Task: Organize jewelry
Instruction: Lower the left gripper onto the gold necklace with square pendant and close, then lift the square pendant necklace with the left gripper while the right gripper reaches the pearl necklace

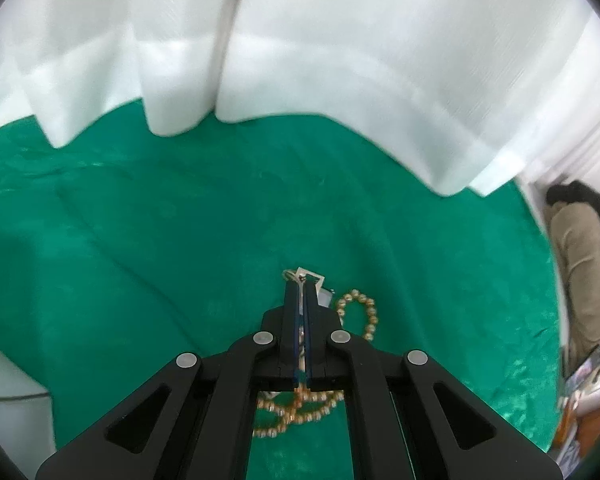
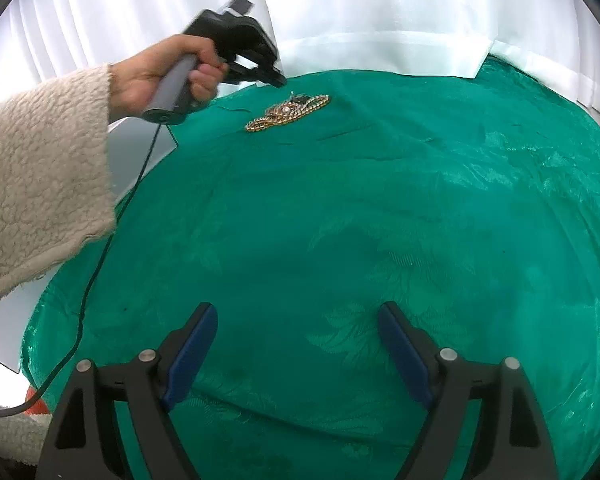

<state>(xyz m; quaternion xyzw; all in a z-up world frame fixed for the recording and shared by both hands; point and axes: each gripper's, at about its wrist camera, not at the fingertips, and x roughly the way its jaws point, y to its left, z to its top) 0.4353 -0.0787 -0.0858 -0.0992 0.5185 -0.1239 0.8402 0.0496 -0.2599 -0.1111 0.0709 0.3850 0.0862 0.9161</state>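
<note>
A pile of gold bead necklaces (image 1: pixel 356 316) lies on the green cloth (image 1: pixel 140 240), with a small white tag (image 1: pixel 314 280) in it. My left gripper (image 1: pixel 302 286) hangs just above the pile with its jaws pressed together; a small gold ring or clasp (image 1: pixel 290 276) shows at the tips, and I cannot tell whether it is pinched. In the right wrist view the same pile (image 2: pixel 288 114) lies at the far side, with the left gripper (image 2: pixel 278 80) above its left end. My right gripper (image 2: pixel 296 320) is open and empty above the near cloth.
White curtains (image 1: pixel 300 60) hang along the far edge of the table. A white surface (image 2: pixel 140 140) lies under the cloth at the left. A black cable (image 2: pixel 112 232) trails from the left gripper's handle. A seated person (image 1: pixel 580 272) is at the far right.
</note>
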